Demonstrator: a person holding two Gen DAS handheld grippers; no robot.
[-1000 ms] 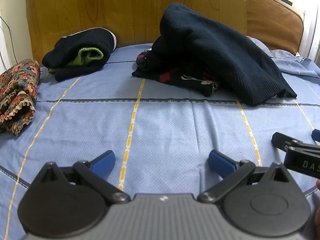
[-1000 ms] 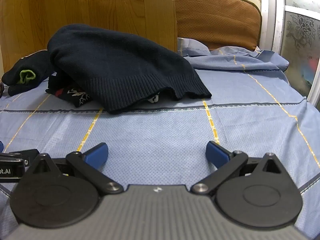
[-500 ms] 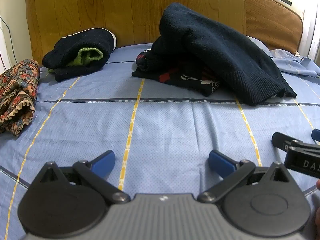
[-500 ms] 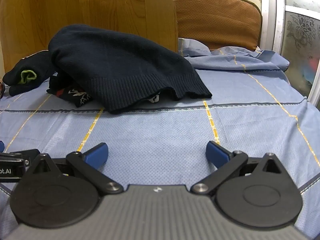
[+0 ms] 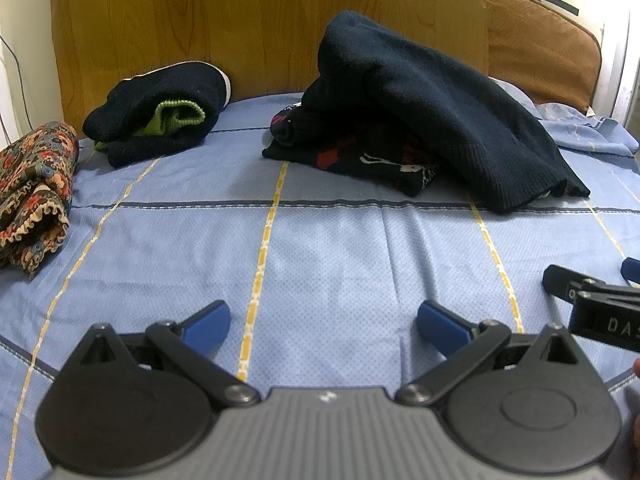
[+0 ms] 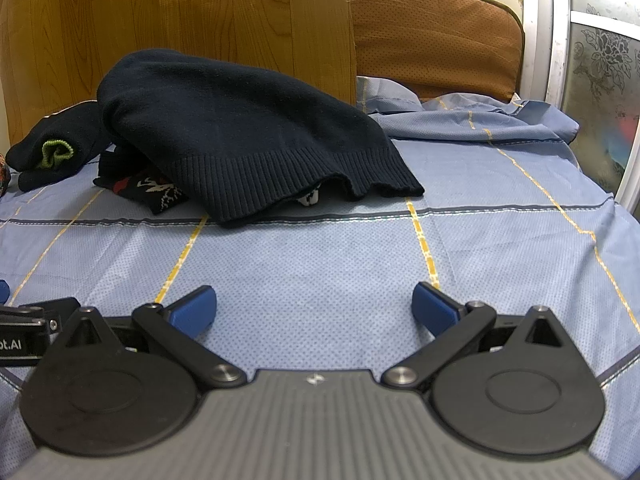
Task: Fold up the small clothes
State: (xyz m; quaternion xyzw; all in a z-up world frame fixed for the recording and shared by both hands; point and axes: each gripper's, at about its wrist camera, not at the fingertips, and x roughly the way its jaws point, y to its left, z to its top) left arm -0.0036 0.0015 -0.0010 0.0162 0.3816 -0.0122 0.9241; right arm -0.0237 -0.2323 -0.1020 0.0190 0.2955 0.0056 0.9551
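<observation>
A dark navy knit sweater [image 5: 448, 116] [image 6: 240, 136] lies heaped at the back of the bed over a black patterned garment [image 5: 360, 160] [image 6: 148, 190]. Left of it sits a folded dark garment with green lining [image 5: 160, 116] [image 6: 56, 148]. A folded floral cloth [image 5: 34, 188] rests at the far left. My left gripper [image 5: 324, 322] is open and empty over the blue sheet, well short of the clothes. My right gripper [image 6: 314, 310] is also open and empty, beside the left one; part of it shows at the left wrist view's right edge.
The bed is covered by a blue sheet with yellow and dark stripes [image 5: 328, 256] [image 6: 320, 248]. A wooden headboard [image 5: 260, 20] stands behind the clothes, with a brown cushion [image 6: 436, 44] to its right. A rumpled sheet fold [image 6: 480, 120] and a patterned panel [image 6: 604, 100] lie at the right.
</observation>
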